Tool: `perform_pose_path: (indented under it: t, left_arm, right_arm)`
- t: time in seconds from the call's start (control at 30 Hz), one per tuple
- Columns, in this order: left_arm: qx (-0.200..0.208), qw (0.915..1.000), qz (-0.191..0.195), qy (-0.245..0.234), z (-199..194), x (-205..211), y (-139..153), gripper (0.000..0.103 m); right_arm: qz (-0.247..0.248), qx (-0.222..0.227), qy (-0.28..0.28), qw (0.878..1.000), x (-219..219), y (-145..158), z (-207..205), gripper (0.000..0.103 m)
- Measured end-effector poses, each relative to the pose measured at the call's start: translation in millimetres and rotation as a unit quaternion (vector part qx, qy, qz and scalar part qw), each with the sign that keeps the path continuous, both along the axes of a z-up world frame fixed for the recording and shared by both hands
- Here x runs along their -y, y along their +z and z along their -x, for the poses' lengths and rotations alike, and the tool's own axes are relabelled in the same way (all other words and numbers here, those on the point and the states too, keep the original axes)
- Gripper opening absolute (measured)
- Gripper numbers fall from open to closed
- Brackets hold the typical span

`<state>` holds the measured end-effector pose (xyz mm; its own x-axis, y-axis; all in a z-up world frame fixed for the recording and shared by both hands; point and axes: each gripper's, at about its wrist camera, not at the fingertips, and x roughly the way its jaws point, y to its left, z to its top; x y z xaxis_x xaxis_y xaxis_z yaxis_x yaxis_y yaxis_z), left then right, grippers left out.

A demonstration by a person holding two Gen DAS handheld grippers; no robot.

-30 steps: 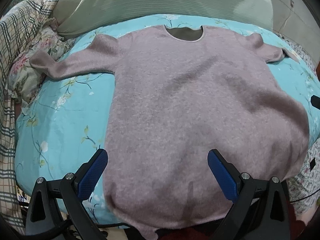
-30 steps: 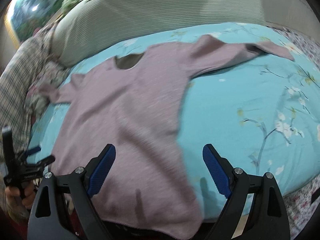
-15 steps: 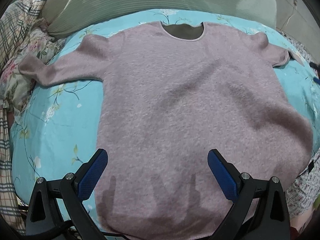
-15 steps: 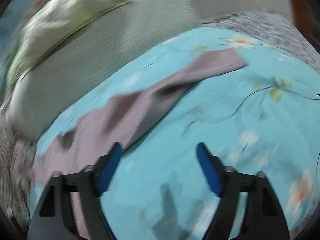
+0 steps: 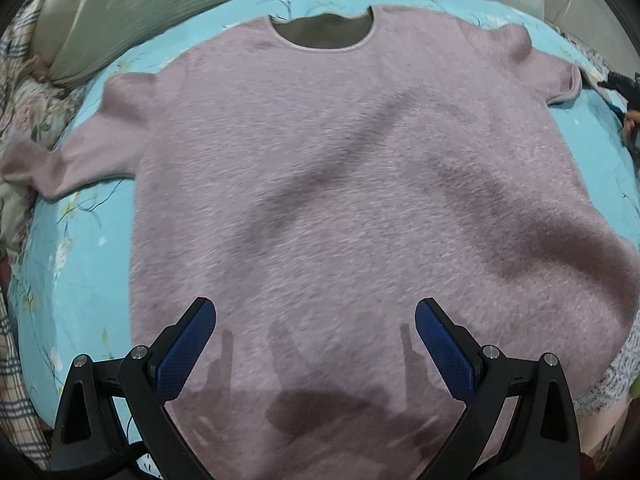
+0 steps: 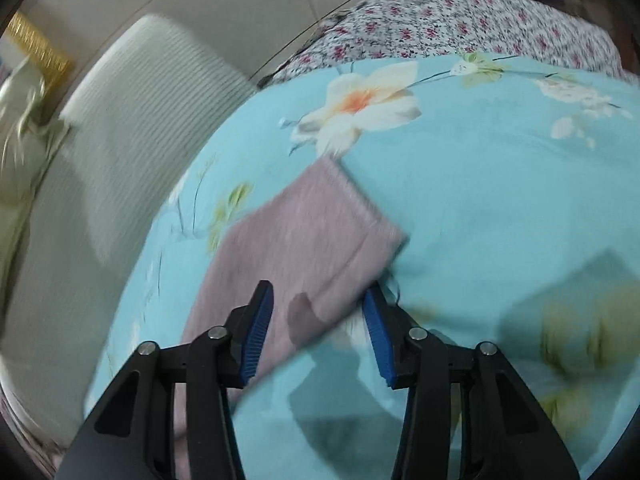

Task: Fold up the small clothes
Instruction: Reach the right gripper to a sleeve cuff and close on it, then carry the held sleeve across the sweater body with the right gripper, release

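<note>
Right gripper [image 6: 318,320] just been closing, narrow now, straddling fuzzy mauve knit sweater's sleeve [image 6: 304,248], running toward upper right. Left gripper [image 5: 316,344] wide, empty.

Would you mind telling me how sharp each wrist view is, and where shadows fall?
Left wrist view: mostly sharp with fisheye bending at the edges; the left claw casts its shadow on the pink sweater. Right wrist view: motion-blurred, worst on the pillow and the frame edges; a claw shadow lies on the sleeve and the blue sheet.
</note>
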<state>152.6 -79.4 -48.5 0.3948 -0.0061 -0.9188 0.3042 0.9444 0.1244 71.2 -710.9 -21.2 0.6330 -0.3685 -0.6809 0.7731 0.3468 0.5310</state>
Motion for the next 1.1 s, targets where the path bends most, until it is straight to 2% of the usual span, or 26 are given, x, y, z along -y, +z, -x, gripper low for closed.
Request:
perform_pose_path:
  t: [0.07,0.17,0.3,0.4,0.47,0.53,0.63,0.8,0.97,1.1]
  left_arm:
    - [-0.005,1.0000,-0.001,-0.002,-5.4,6.7,-3.0,0.100]
    - [-0.010,0.9999,0.000,-0.008,-10.2,14.2,-5.7,0.100]
    - [-0.011,0.9998,0.005,-0.016,-11.4,18.5,-7.8,0.100]
    - [-0.006,0.9998,0.010,-0.018,-11.2,17.1,-5.9,0.100]
    - [-0.001,0.9997,0.018,-0.015,-8.1,11.7,-1.8,0.100]
    - [0.005,0.9995,0.029,-0.010,-1.7,8.0,2.3,0.100]
    - [0.014,0.9990,0.043,0.001,3.9,-4.2,8.6,0.100]
    - [0.029,0.9972,0.060,0.032,7.4,-39.0,18.2,0.100]
    - [0.023,0.9949,0.070,0.069,5.7,-70.8,18.8,0.100]
    - [0.029,0.9925,0.084,0.084,2.5,-90.6,20.5,0.100]
  right_arm:
    - [-0.003,0.006,0.009,1.000,4.5,-0.4,-5.0,0.007]
    - [0.028,0.026,0.046,0.998,-11.6,19.3,-12.1,0.006]
    - [0.077,0.045,0.144,0.985,-67.7,62.9,-40.1,0.006]
    - [0.093,0.067,0.239,0.964,-131.8,94.1,-72.4,0.006]
    - [0.085,0.079,0.290,0.950,-168.8,102.9,-91.8,0.006]
    - [0.072,0.086,0.350,0.930,-218.2,107.7,-119.7,0.006]
    - [0.032,0.100,0.427,0.898,-288.1,102.4,-159.2,0.006]
    - [-0.032,0.089,0.514,0.853,-403.2,73.6,-217.6,0.006]
    - [-0.104,0.083,0.549,0.825,-483.9,28.1,-258.1,0.006]
    - [-0.137,0.077,0.569,0.807,-534.0,-3.2,-279.9,0.006]
